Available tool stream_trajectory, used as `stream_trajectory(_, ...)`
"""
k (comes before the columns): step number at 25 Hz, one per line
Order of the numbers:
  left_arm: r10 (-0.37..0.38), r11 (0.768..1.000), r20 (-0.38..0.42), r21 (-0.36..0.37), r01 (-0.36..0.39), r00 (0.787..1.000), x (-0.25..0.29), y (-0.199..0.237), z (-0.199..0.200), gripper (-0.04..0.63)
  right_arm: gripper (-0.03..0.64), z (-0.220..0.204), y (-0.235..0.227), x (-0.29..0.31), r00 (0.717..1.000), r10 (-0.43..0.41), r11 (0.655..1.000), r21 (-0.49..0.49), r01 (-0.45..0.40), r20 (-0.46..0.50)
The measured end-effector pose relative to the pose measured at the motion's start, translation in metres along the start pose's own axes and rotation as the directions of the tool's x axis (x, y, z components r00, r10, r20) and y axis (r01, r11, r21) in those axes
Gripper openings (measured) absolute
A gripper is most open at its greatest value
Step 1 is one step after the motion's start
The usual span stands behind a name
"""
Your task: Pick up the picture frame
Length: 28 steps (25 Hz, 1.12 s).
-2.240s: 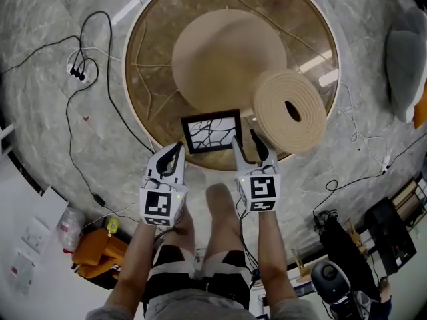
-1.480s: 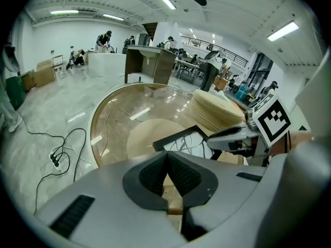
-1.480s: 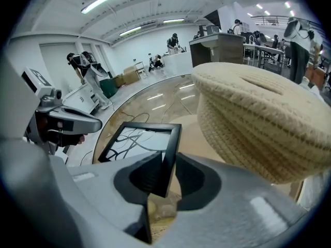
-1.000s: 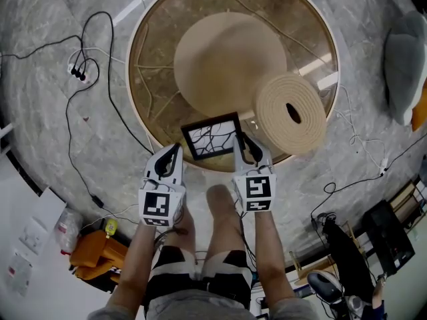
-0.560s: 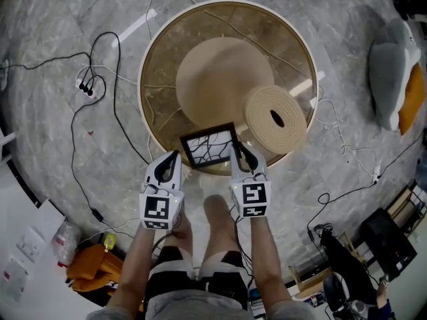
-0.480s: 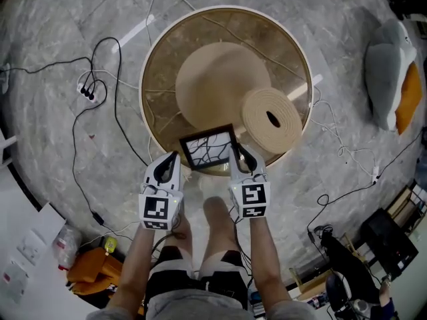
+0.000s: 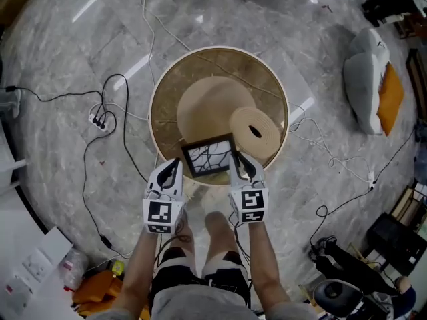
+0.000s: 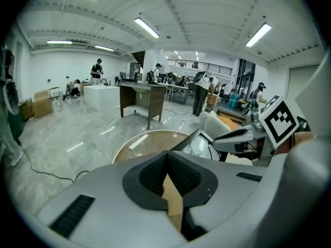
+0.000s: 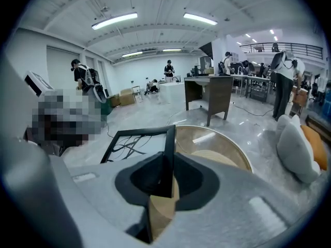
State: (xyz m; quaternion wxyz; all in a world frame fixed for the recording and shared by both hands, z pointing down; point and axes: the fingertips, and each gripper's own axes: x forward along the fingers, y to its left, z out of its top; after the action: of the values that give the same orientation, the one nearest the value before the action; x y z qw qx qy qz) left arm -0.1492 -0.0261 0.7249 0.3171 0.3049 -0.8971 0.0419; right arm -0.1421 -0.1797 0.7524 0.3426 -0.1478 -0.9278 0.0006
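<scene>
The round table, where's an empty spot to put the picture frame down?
Bare glass runs along the far and left rim of the table, beside the tan disc. Near right is crowded: coiled ring and the held picture frame.

The picture frame [image 7: 210, 156] hangs over the near rim of the counter [image 7: 155, 122]. Its right edge is clamped in the right tongs [image 7: 238, 163], and it fills the gap toward the closed left tongs [image 7: 172, 167]. Just beyond it, the tan disc [image 7: 203, 109] and the coiled ring [image 7: 257, 133] crowd the counter's middle and right. The left strip of glass is bare. Cables [image 7: 100, 120] trail across the floor on the left.
</scene>
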Motion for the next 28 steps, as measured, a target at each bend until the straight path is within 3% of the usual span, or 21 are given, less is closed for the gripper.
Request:
stream_trajectory(12,-0.004,0.999,0.105,0.041,0.0,0.994,-0.075,-0.015,0.102,0.018,0.061,0.099,0.009,-0.095,0.991,-0.057,0.998,0.003,0.057,0.119)
stream_trajectory(28,-0.042,0.99,0.273,0.142,0.003,0.961,-0.159,-0.057,0.254,0.018,0.061,0.228,-0.008,-0.233,0.931,-0.194,0.981,0.062,0.183,0.308)
